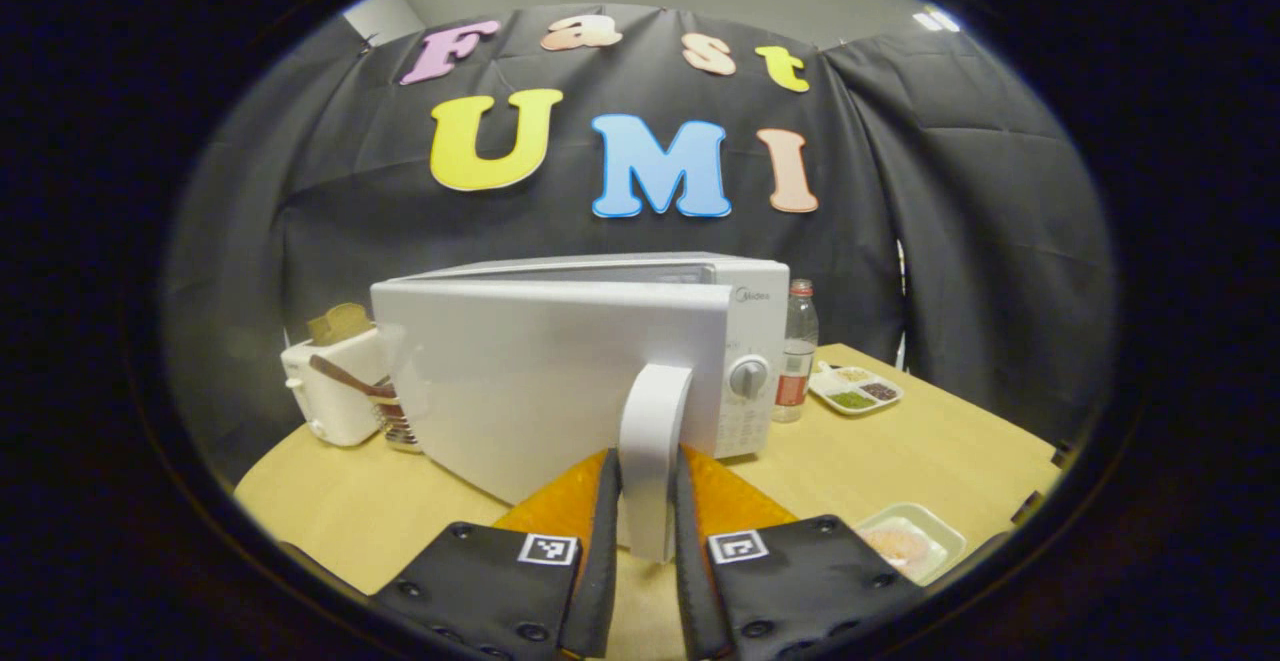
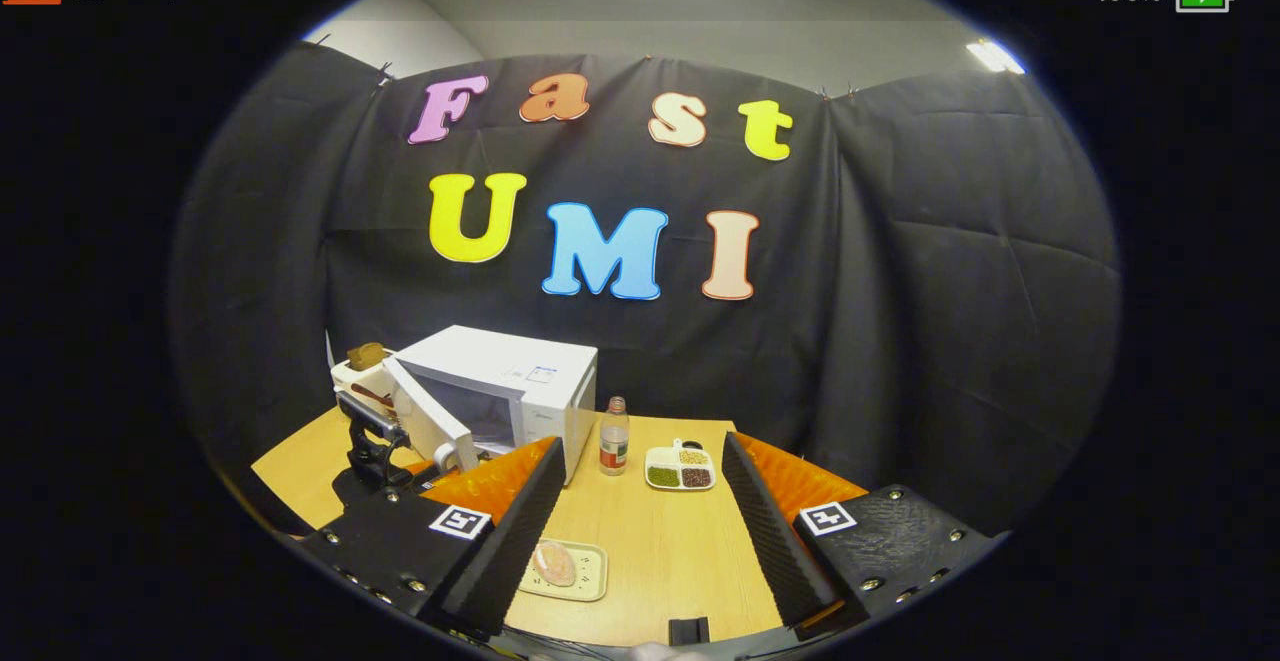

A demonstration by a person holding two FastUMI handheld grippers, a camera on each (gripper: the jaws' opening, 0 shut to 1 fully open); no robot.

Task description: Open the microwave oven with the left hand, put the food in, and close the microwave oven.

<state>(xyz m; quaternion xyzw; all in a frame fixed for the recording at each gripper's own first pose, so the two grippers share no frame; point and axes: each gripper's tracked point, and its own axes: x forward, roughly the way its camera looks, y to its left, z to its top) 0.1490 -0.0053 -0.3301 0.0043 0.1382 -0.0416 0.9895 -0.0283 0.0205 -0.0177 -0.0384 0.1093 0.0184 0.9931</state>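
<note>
Nearest in the left gripper view, the left hand-held gripper [image 1: 646,501] is clamping both fingers on the upright door handle [image 1: 652,441] of the microwave [image 1: 745,321], whose door [image 1: 540,381] is standing partly swung out toward the camera. In the right gripper view, the right hand-held gripper [image 2: 632,521] is hovering over the near part of the bench [image 2: 680,561] with its fingers spread wide and nothing between them. Just below it the food [image 2: 553,563] is lying on a small tray [image 2: 588,573] at the near edge, not yet picked up.

Farther back on the bench, a bottle [image 2: 613,438] is standing just right of the microwave, with a divided dish [image 2: 680,468] of small fillings beside it. A toaster [image 1: 335,391] is sitting far left behind the door.

Risks from here, as I judge them: the handle is smooth, so the fingers could be sliding off if the pull comes at an angle; a hard tug could be dragging the whole microwave forward; and carrying the tray in could be knocking the bottle, which is standing close to the opening's right side.
</note>
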